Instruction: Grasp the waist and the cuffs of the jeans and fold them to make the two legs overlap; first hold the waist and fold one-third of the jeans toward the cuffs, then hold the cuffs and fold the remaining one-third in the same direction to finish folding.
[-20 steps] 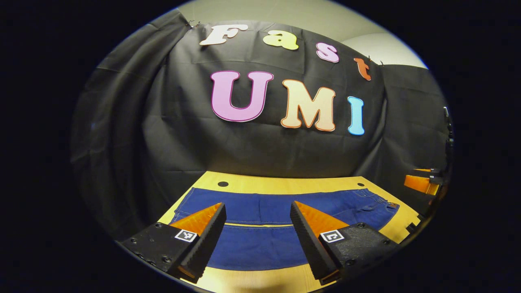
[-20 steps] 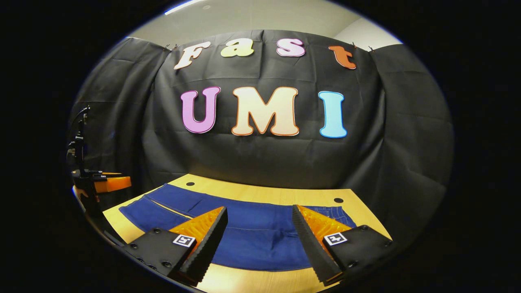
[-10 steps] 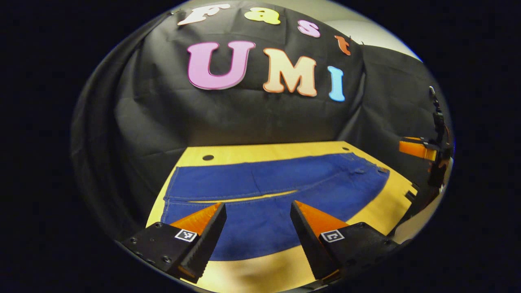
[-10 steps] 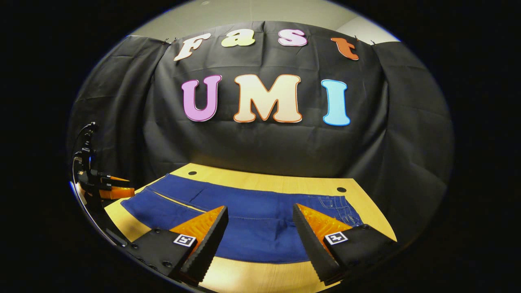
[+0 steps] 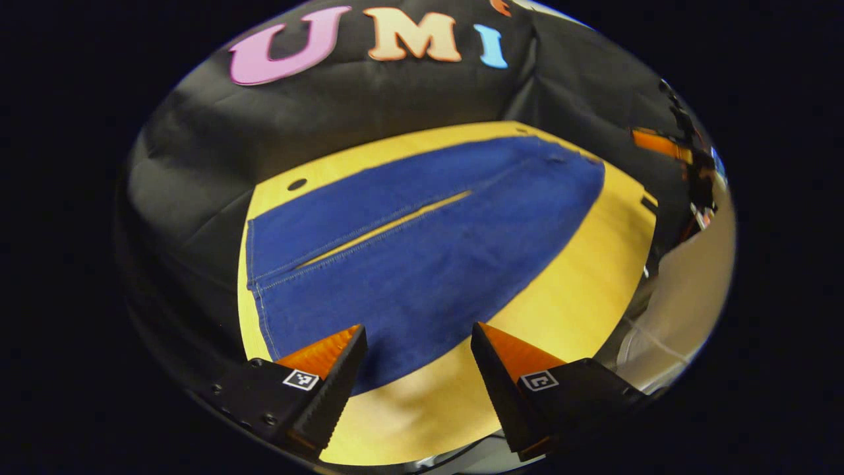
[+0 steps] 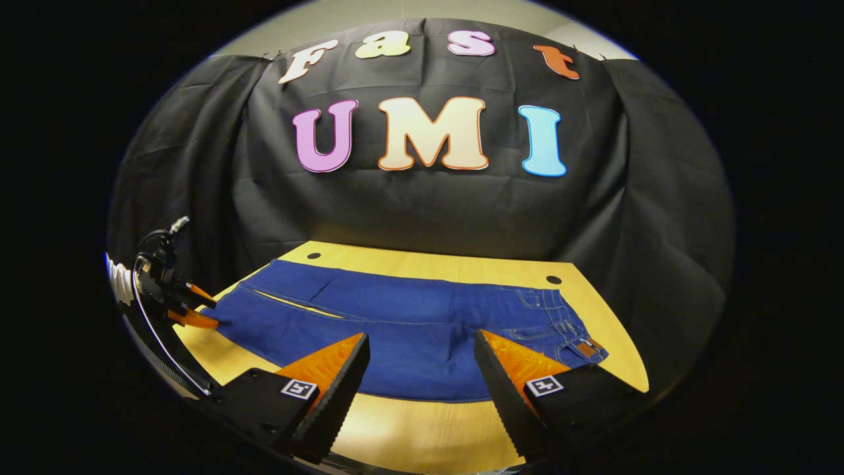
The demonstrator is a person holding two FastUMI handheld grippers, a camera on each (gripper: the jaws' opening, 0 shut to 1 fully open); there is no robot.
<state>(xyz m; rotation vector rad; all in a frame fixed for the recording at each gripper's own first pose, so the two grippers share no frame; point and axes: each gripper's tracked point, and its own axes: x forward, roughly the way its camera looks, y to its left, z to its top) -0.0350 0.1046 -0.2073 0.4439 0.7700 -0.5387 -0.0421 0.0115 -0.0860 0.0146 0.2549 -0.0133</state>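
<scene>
Jeans (image 6: 409, 330) are lying flat along the table (image 6: 422, 435), legs not yet overlapped, so we are judging the first fold unstarted. We are holding the left gripper (image 5: 419, 356) spread near the cuffs (image 5: 264, 303) and the right gripper (image 6: 421, 363) spread near the waist (image 6: 567, 330); next, each needs to pinch the jeans' near edge.

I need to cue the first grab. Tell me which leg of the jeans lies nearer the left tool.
The near leg, on the table-edge side of the slit between the legs. Its hem sits just ahead of the open left tool; the far leg lies by the wall.
</scene>
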